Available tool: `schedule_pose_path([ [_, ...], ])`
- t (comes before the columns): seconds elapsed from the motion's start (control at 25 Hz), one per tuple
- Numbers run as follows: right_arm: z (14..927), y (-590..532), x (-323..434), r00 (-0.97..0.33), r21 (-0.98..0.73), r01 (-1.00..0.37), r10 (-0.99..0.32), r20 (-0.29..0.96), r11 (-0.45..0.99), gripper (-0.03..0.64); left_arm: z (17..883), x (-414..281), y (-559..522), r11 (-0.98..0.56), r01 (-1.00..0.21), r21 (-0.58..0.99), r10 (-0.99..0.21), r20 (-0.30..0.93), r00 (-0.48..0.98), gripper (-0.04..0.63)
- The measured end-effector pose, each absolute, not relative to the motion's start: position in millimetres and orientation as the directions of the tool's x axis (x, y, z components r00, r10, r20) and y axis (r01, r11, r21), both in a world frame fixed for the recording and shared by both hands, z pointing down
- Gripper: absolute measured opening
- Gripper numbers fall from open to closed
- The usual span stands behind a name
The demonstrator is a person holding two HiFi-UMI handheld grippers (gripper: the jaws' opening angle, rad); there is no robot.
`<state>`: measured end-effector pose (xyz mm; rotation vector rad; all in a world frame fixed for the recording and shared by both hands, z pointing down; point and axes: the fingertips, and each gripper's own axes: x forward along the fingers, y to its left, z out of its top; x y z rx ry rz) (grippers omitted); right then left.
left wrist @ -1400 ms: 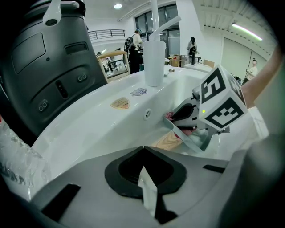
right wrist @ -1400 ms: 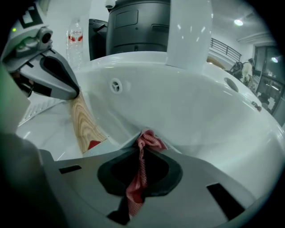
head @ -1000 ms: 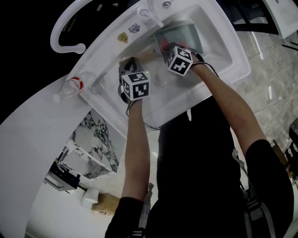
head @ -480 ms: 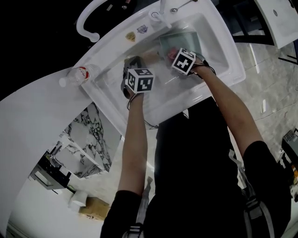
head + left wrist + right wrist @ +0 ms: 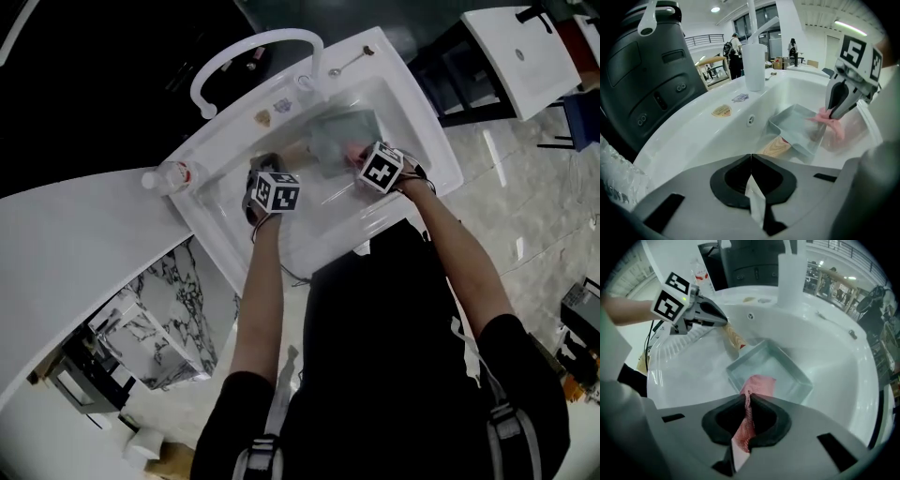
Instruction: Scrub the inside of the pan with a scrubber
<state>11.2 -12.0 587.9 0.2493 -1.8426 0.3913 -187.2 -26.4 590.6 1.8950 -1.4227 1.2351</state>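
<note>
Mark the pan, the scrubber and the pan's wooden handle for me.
pan [image 5: 782, 364], right gripper view, its bare floor
scrubber [image 5: 759, 384], right gripper view, pink fold lying inside the pan
wooden handle [image 5: 735, 338], right gripper view, middle of its length

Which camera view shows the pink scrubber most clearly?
The right gripper view: the pink scrubber is pinched in the right tongs and reaches into the pan. The left gripper view shows it sideways; the head view shows only a pink speck.

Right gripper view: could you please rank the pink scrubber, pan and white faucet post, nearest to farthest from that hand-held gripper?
1. pink scrubber, clamped in its jaws.
2. pan, just ahead, centre.
3. white faucet post, far back, top.
</note>
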Motion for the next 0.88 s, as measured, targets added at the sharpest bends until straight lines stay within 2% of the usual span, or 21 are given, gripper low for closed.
schedule_pose_path([
  [0.16,556.8,-21.1,21.1,-0.357,-0.091,-0.379,-0.055,0.932,0.921,0.040,592.6,-187.7,-29.8,-0.370,-0.915,-0.161,-0.505,0.862,0.052,0.034],
  [0.4,516.5,-23.3,32.4,-0.467,-0.105,-0.469,-0.145,0.872,0.877,0.041,591.2,-190.0,-20.7,-0.301,-0.951,-0.064,-0.557,0.822,0.121,0.034],
  [0.48,494.1,-21.5,34.8,-0.521,-0.114,-0.481,-0.179,0.834,0.869,0.041,581.5,-188.2,-14.7,-0.304,-0.950,-0.077,-0.577,0.808,0.119,0.034],
  [0.72,433.0,1.0,61.9,-0.690,-0.130,-0.345,-0.158,0.706,0.930,0.041,507.9,-145.9,17.7,-0.227,-0.973,-0.046,-0.696,0.706,0.129,0.032],
  [0.88,389.9,9.2,96.4,-0.806,-0.175,-0.321,-0.172,0.567,0.931,0.041,451.8,-96.8,44.7,-0.179,-0.983,0.033,-0.766,0.623,0.160,0.032],
])
